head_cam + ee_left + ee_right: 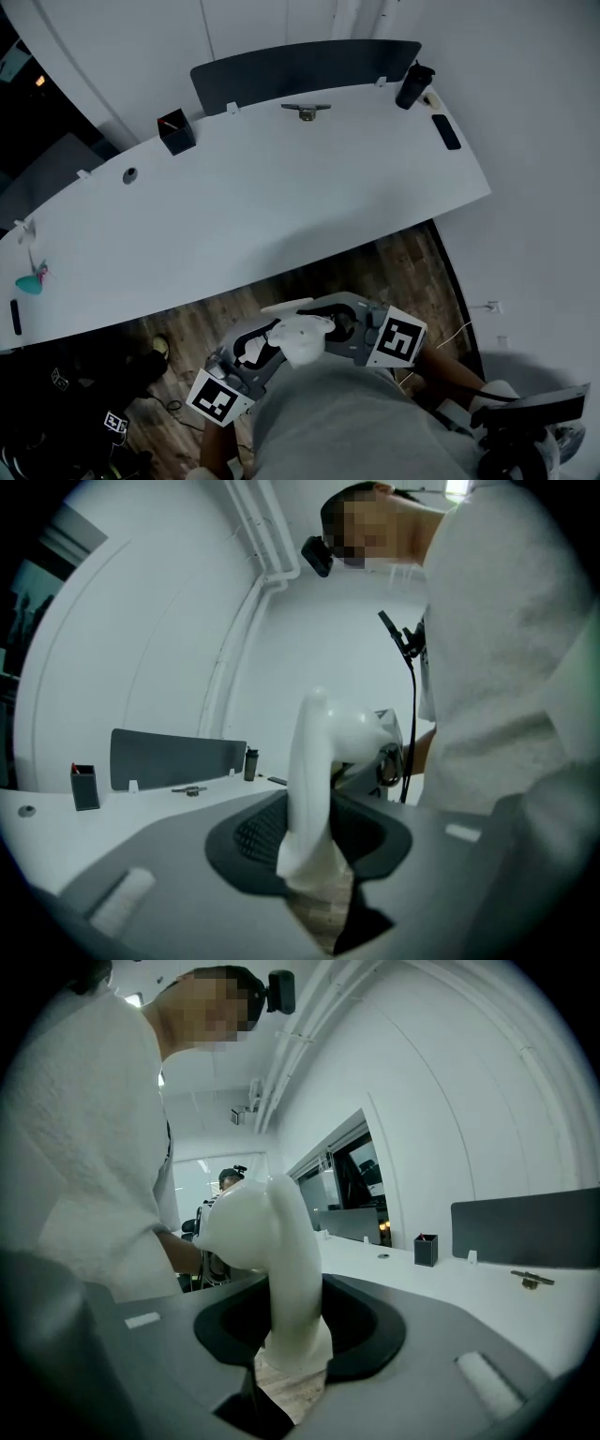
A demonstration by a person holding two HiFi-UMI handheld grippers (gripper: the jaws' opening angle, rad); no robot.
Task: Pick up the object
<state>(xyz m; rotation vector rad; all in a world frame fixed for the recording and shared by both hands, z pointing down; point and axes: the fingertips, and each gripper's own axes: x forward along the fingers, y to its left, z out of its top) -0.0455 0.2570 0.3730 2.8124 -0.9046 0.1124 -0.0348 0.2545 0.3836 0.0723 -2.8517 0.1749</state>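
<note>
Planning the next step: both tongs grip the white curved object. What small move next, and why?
Probably keep both grips and ease the smooth white curved object forward over the white desk: left tongs and right tongs each clamp an end, and only wooden floor lies beneath it.

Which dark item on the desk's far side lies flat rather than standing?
The dark slab at the right end, just in front of the bottle. The bottle and the open box further left both stand upright.
</note>
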